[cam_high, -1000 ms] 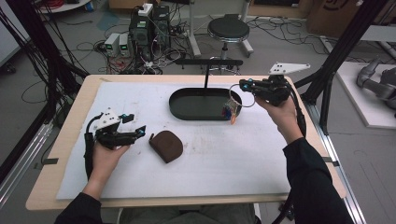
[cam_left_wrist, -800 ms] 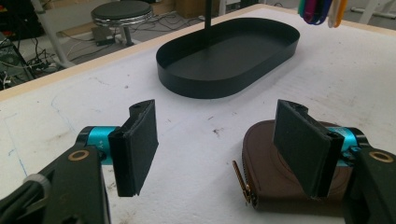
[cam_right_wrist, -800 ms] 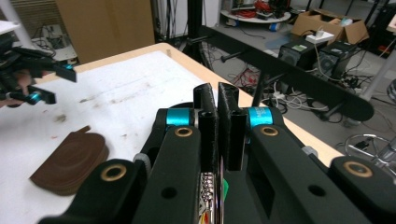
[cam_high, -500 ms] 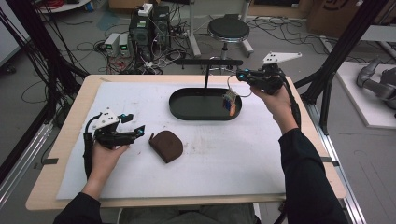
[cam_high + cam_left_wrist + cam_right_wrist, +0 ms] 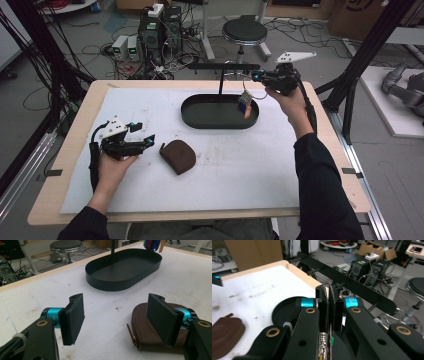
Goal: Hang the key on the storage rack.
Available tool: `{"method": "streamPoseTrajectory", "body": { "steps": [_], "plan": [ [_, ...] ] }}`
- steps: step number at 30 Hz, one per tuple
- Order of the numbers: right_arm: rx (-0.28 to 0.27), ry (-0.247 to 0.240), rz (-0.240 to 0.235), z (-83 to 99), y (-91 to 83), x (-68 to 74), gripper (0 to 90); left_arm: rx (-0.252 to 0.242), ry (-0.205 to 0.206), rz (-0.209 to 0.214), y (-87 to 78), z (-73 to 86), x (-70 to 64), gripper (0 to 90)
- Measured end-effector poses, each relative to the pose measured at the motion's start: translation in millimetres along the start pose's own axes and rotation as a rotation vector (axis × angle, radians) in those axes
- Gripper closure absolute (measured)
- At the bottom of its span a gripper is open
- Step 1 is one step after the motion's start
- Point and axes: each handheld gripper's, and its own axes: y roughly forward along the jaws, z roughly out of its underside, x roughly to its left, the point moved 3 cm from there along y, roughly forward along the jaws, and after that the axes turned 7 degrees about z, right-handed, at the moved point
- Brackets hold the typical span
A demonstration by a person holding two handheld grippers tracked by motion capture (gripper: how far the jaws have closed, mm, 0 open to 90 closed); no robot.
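Note:
My right gripper (image 5: pixel 257 77) is up at the back right, shut on a key ring (image 5: pixel 249 85); its coloured tags (image 5: pixel 244 105) dangle over the right end of a black oval tray (image 5: pixel 200 118). A post with a black crossbar (image 5: pixel 224 66) rises from the tray, and the gripper is level with the bar's right end. In the right gripper view the jaws (image 5: pixel 328 293) are pressed together on the ring's chain (image 5: pixel 323 345), with the crossbar (image 5: pixel 352 286) just beyond. My left gripper (image 5: pixel 146 140) rests open on the mat, left of a brown zip pouch (image 5: pixel 178 156). The pouch (image 5: pixel 147 340) lies behind its right pad.
A white mat (image 5: pixel 250 170) covers the wooden table. A stool (image 5: pixel 245 31), computer boxes and cables stand on the floor behind the table. Black frame posts rise at the table's left and right sides.
My right gripper has risen and moved toward the back right with the key ring, from beside the tray's right end up to crossbar height. The left gripper and the pouch have stayed put.

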Motion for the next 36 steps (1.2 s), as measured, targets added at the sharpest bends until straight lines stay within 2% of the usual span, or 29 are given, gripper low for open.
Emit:
{"method": "streamPoseTrajectory", "body": {
  "steps": [6,9,15,22,36],
  "plan": [
    [-0.001,0.013,0.019,-3.3,5.5,-6.6,87.9,0.001,0.001,-0.001,-1.1,0.8,0.8,31.0],
    [0.015,0.029,0.028,-0.2,11.5,-10.6,87.9,-0.002,-0.003,-0.002,-1.9,1.2,0.8,30.9],
    [0.012,0.048,0.043,2.3,16.0,-15.5,87.8,0.001,-0.003,-0.007,-2.4,1.9,1.5,30.9],
    [0.03,0.095,0.071,8.4,22.7,-25.5,87.8,0.002,-0.005,-0.004,-1.7,2.4,1.6,30.9],
    [0.04,0.121,0.089,13.1,29.7,-30.9,87.8,0.005,-0.003,-0.004,-1.9,2.9,1.6,30.9]
  ]
}}
